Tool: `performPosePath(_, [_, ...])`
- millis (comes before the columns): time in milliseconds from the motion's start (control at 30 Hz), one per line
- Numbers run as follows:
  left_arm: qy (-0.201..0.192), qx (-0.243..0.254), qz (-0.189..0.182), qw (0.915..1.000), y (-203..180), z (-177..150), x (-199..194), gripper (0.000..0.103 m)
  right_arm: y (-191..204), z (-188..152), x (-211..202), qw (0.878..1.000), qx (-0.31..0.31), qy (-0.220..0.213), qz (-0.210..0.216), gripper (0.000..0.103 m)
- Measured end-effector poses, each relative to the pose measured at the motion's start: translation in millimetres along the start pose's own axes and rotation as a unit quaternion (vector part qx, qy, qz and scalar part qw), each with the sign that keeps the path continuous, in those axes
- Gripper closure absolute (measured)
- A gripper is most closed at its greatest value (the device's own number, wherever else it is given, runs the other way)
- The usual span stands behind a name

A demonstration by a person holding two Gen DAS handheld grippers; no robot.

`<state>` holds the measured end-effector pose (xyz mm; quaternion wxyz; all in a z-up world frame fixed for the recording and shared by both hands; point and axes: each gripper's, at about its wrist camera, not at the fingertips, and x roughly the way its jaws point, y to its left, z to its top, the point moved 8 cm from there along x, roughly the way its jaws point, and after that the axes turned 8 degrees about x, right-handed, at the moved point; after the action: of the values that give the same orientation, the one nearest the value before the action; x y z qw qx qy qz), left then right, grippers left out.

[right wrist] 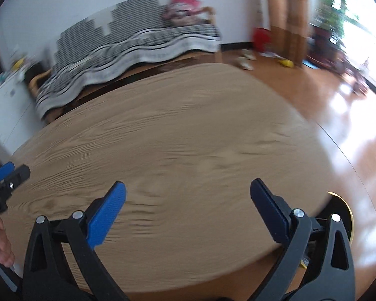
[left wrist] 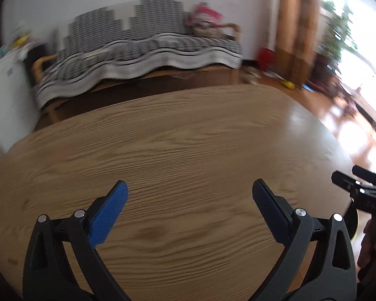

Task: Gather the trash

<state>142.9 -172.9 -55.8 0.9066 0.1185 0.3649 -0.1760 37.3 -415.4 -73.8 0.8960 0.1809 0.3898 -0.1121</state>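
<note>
My left gripper [left wrist: 189, 188] is open and empty, held over a round wooden table [left wrist: 175, 138]. My right gripper [right wrist: 188, 188] is open and empty over the same table [right wrist: 175, 138], near its right front edge. The right gripper also shows at the right edge of the left wrist view [left wrist: 358, 183]. The left gripper shows at the left edge of the right wrist view [right wrist: 7, 173]. No trash shows on the tabletop. A round black bin with a yellow rim [right wrist: 343, 215] sits below the table's right edge, mostly hidden by my right finger. Both views are blurred.
A sofa with a striped black-and-white cover [left wrist: 143, 50] stands behind the table. A white cabinet [left wrist: 2, 95] is at the left. A red object [right wrist: 260, 37], a yellow object [right wrist: 285, 62] and slippers [right wrist: 244, 62] lie on the wooden floor by brown curtains [left wrist: 298, 25].
</note>
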Motion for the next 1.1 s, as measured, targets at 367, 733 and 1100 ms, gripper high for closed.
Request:
performPosePath(367, [0.021, -0.079, 0.109, 0.9907, 153, -63, -24, 0.007, 138, -26, 31, 0.994, -0.101, 0.008, 0.030, 0.007])
performPosePath(733, [0.019, -0.092, 0.095, 0.9911, 164, -64, -23, 0.007, 161, -26, 57, 0.994, -0.100, 0.015, 0.029, 0.007])
performPosePath(1100, [0.021, -0.085, 0.089, 0.9921, 159, -60, -15, 0.007, 152, -27, 49, 0.994, -0.102, 0.008, 0.028, 0.007])
